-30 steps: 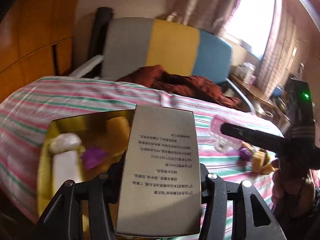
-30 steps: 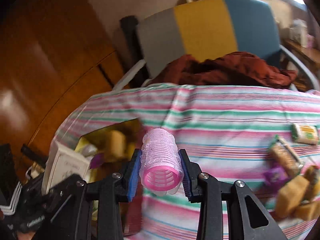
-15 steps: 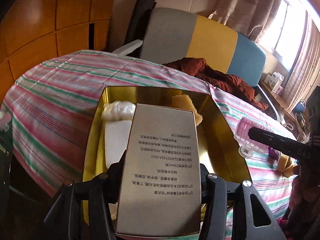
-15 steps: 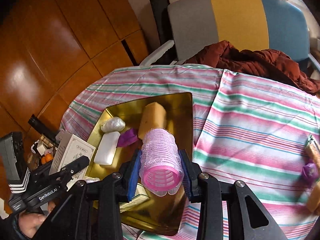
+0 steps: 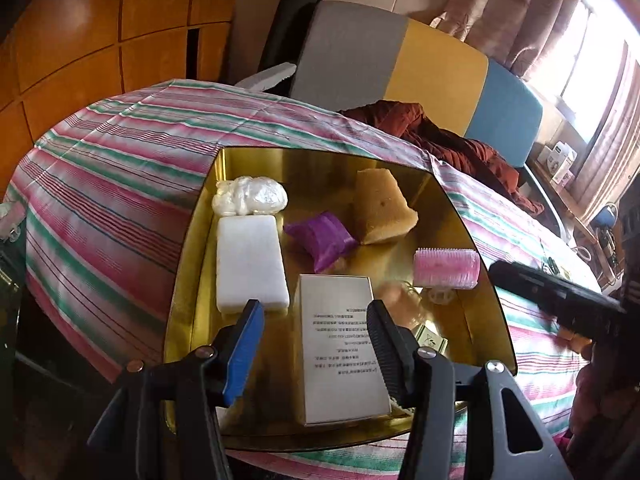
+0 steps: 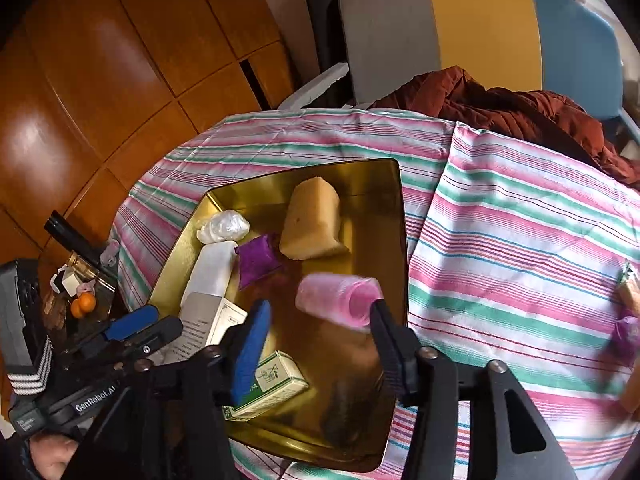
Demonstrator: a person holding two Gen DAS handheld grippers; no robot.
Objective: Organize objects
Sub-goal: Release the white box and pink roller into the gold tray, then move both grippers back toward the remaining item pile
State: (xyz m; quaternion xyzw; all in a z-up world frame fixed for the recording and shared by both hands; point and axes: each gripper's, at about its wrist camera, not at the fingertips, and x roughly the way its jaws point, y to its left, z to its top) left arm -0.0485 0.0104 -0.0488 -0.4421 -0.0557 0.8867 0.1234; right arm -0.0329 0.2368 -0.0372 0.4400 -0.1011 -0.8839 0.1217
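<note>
Two hand-held grippers above a shallow gold metal tray (image 5: 472, 248) set on a tabletop covered with a pink, green and white striped cloth (image 5: 120, 168). The left gripper (image 5: 316, 320) has its fingers spread just wider than the grey printed cardboard box (image 5: 340, 356), which rests on the tray floor between them; the pads appear clear of its sides. The right gripper (image 6: 320, 320) has its jaws opening: the pink plastic hair roller (image 6: 340, 298) is blurred and lies against or just ahead of the right finger, with the blue-padded left finger well apart from it, so it appears to be let go over the tray.

Already in the tray: a white rectangular block (image 5: 250, 266), a crumpled white plastic bundle (image 5: 250, 200), a purple wrapped packet (image 5: 320, 240), a yellow sponge wedge (image 5: 380, 212) and a small green-and-cream carton (image 6: 276, 384).

Risks, as judged here. The roller is cylindrical and the tray floor smooth, so it may roll toward the near rim or against the carton. The box may tip or drag if a finger catches its edge on withdrawal. The two grippers work close together and could collide.
</note>
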